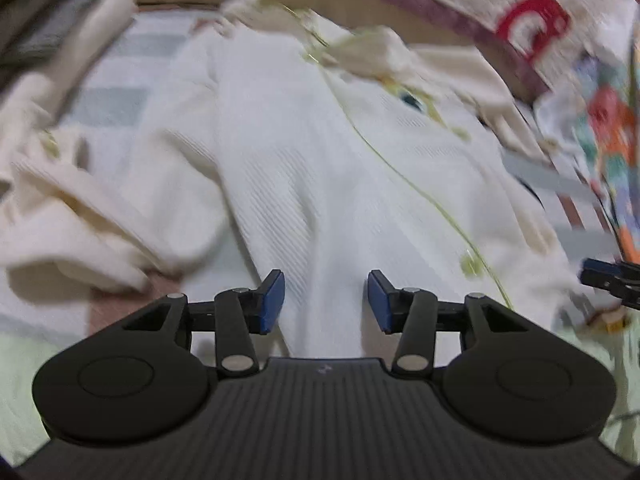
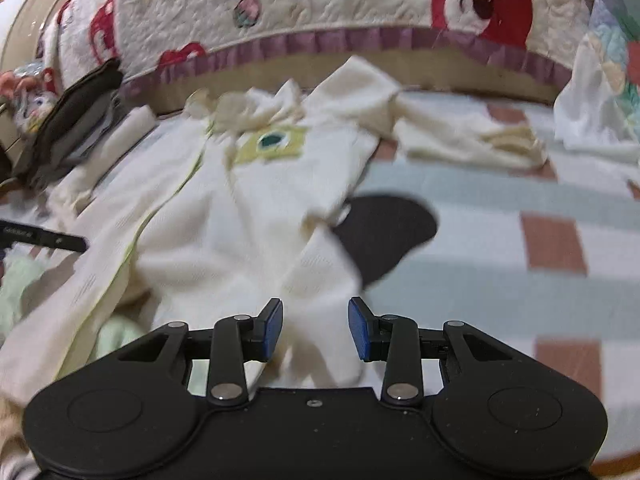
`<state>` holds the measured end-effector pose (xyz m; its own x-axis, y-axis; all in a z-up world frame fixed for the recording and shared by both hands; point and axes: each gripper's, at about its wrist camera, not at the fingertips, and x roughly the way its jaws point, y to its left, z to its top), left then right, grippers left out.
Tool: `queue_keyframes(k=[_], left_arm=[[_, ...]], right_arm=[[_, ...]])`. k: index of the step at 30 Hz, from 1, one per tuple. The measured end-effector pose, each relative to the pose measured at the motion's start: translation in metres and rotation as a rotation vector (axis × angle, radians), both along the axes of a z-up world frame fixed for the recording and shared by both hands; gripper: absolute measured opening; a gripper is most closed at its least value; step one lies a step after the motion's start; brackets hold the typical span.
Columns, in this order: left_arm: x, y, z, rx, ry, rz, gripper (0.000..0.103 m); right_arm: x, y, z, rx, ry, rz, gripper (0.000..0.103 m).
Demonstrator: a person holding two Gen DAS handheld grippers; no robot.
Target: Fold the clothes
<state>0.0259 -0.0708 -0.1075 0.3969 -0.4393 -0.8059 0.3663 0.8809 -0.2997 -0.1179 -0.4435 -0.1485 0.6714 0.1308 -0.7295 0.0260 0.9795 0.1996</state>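
A cream baby garment (image 1: 300, 160) with thin green piping lies spread and rumpled on the checked bed sheet (image 2: 500, 240). In the right wrist view the garment (image 2: 256, 208) shows a green patch near its collar. My left gripper (image 1: 326, 292) hovers open over the garment's lower part, with cloth below its blue pads but not pinched. My right gripper (image 2: 316, 320) is open too, above a leg end of the garment. The right gripper's tip (image 1: 612, 280) shows at the edge of the left wrist view. The left gripper's tip (image 2: 44, 236) shows in the right wrist view.
A quilt with red bears (image 2: 320, 4) hangs along the back. Dark folded clothes (image 2: 76, 120) are stacked at the back left. Pale green cloth (image 2: 116, 332) lies under the garment's near edge. A white cloth (image 2: 592, 120) sits at the right. A dark patch (image 2: 392, 232) marks the sheet.
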Motion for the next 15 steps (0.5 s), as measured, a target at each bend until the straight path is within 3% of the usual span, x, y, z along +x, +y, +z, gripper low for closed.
queue_keyframes(k=[6, 10, 13, 14, 15], left_arm=[[-0.026, -0.023, 0.014, 0.042, -0.136, -0.062, 0.047], [-0.040, -0.037, 0.022, 0.066, -0.218, -0.111, 0.047], [-0.048, -0.042, 0.032, 0.025, -0.275, -0.147, 0.047], [-0.054, -0.044, 0.038, -0.006, -0.313, -0.177, 0.050], [-0.060, -0.045, 0.044, -0.035, -0.357, -0.212, 0.054]], right_arm=[[-0.018, 0.013, -0.026, -0.092, 0.034, -0.056, 0.044], [-0.019, -0.010, -0.034, 0.023, 0.002, -0.143, 0.059], [-0.015, -0.012, -0.040, 0.072, -0.035, -0.128, 0.061], [-0.013, -0.011, -0.042, 0.088, -0.048, -0.119, 0.056], [-0.012, -0.011, -0.043, 0.103, -0.062, -0.111, 0.019]])
